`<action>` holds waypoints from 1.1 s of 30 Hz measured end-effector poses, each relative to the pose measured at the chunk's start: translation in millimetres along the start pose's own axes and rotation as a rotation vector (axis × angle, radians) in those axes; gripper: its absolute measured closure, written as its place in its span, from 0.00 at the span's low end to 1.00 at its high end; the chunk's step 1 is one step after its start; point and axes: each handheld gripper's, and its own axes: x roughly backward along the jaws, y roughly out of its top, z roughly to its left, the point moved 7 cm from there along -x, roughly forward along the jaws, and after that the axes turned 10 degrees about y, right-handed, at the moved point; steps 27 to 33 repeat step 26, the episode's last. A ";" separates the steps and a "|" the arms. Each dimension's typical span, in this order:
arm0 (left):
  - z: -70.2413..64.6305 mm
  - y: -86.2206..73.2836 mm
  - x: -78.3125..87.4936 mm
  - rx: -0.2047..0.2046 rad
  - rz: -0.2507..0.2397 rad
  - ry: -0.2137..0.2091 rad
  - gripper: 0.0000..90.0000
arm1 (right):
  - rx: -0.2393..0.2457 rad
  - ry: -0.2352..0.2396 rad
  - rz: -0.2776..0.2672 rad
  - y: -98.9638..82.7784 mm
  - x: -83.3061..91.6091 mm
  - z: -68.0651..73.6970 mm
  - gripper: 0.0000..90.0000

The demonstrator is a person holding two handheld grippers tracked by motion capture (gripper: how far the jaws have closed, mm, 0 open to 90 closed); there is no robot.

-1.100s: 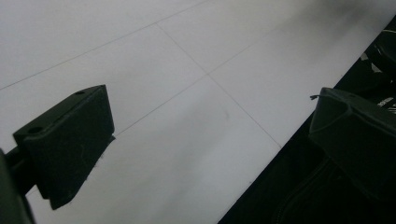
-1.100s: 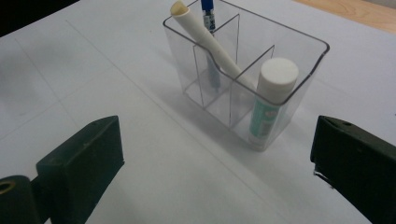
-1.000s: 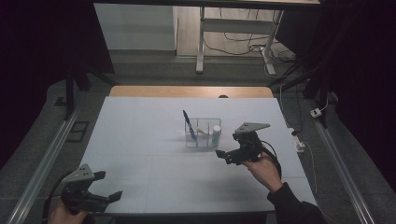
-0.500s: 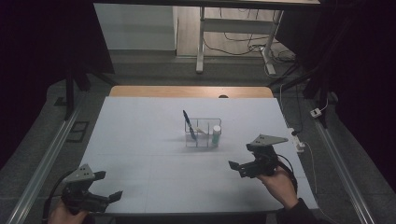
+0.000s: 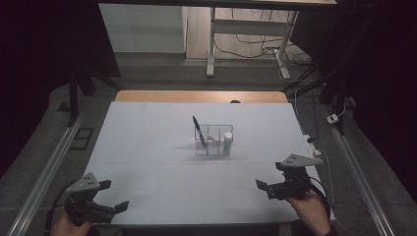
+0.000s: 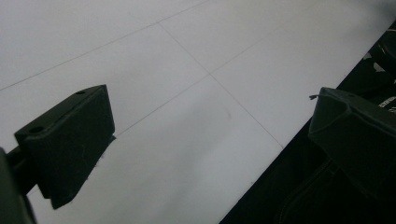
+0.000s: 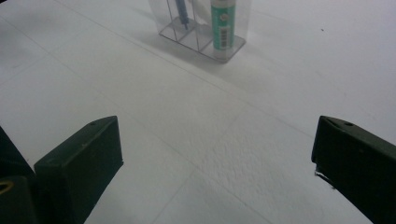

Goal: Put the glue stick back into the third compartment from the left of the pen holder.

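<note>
Resting near the front right corner of the pale white surface (image 5: 147, 147), the right hand-held gripper (image 5: 268, 188) has drawn back from the clear plastic divided organiser (image 5: 213, 140), beside which it stood a second ago. Its jaws stand wide apart and hold nothing; the right gripper view shows bare surface between them. The left hand-held gripper (image 5: 115, 206) sits at the front left corner just as it did a second ago, its jaws also apart and empty, with one jaw hanging past the front edge of the surface in the left gripper view.

The organiser stands upright in the middle of the surface, well apart from both grippers. In its right-hand compartment stands a green-and-white tube with a white cap (image 5: 227, 142), upright. A dark blue pen (image 5: 197, 129) leans out of the left-hand compartment, tilted toward the left, and a small pale thing lies lower between them, too small to identify.

Judging from the retreat with empty jaws and the tube (image 7: 221, 25) already seated in its compartment, the placing step appears finished. Both hands seem to be returning to a rest position, so the work of filling the organiser looks complete or paused between items.
</note>
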 end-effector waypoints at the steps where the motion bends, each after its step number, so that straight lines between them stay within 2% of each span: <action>1: 0.0 0.0 0.0 0.000 0.000 0.000 0.00 | -0.001 -0.006 0.004 -2.4 2.7 -1.0 0.02; 11: 0.4 0.0 0.4 0.003 -0.002 0.001 0.00 | -0.049 -0.050 0.007 -24.1 20.3 -5.1 0.00; 20: 1.4 -0.3 2.0 0.009 -0.018 0.002 0.00 | -0.075 -0.068 0.049 -42.1 26.1 -4.9 0.00; 26: 0.8 1.1 0.8 0.005 -0.016 0.001 0.00 | -0.103 -0.085 0.041 -46.2 32.6 -6.8 0.00; 33: 0.8 1.1 0.8 0.005 -0.016 0.001 0.00 | -0.103 -0.085 0.041 -46.2 32.6 -6.8 0.00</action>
